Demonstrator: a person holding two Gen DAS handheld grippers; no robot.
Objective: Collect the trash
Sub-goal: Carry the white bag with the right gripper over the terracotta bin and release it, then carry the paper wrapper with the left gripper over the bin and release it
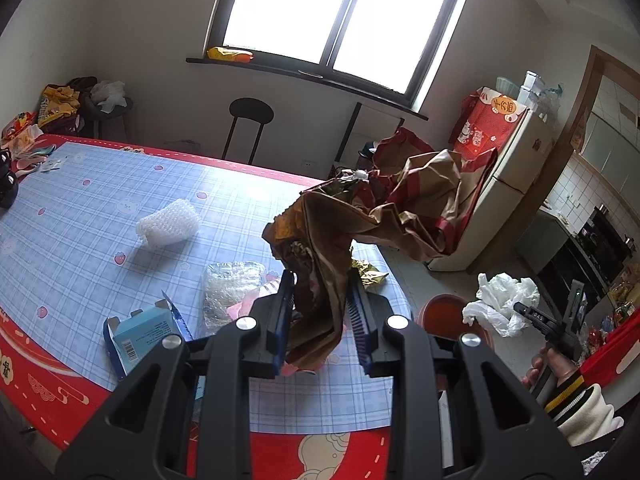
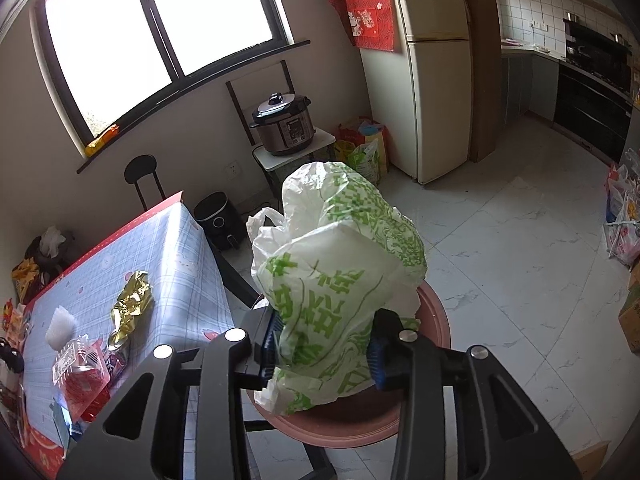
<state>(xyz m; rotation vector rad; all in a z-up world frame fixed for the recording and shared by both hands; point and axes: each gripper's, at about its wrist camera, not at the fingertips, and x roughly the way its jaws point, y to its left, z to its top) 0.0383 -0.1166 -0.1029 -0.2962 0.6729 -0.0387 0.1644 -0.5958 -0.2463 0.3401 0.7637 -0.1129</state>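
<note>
My left gripper [image 1: 320,292] is shut on the lower end of a crumpled brown and red paper bag [image 1: 400,208], which rises above the table's right edge. The right gripper [image 2: 326,336] has a puffy white plastic bag with green print [image 2: 340,248] filling the gap between its pads, right over a round reddish bin [image 2: 436,320] on the floor. In the left wrist view that same right gripper [image 1: 524,312], held by a hand in a striped cuff, carries the white bag [image 1: 500,296] above the bin [image 1: 444,312].
On the blue checked tablecloth [image 1: 100,240] lie a bubble-wrap roll [image 1: 168,222], clear plastic packaging [image 1: 232,292], an open blue box [image 1: 144,336] and a gold foil wrapper [image 2: 132,304]. A fridge [image 2: 436,80], a pressure cooker [image 2: 284,124] and a black appliance [image 2: 220,220] stand by the wall.
</note>
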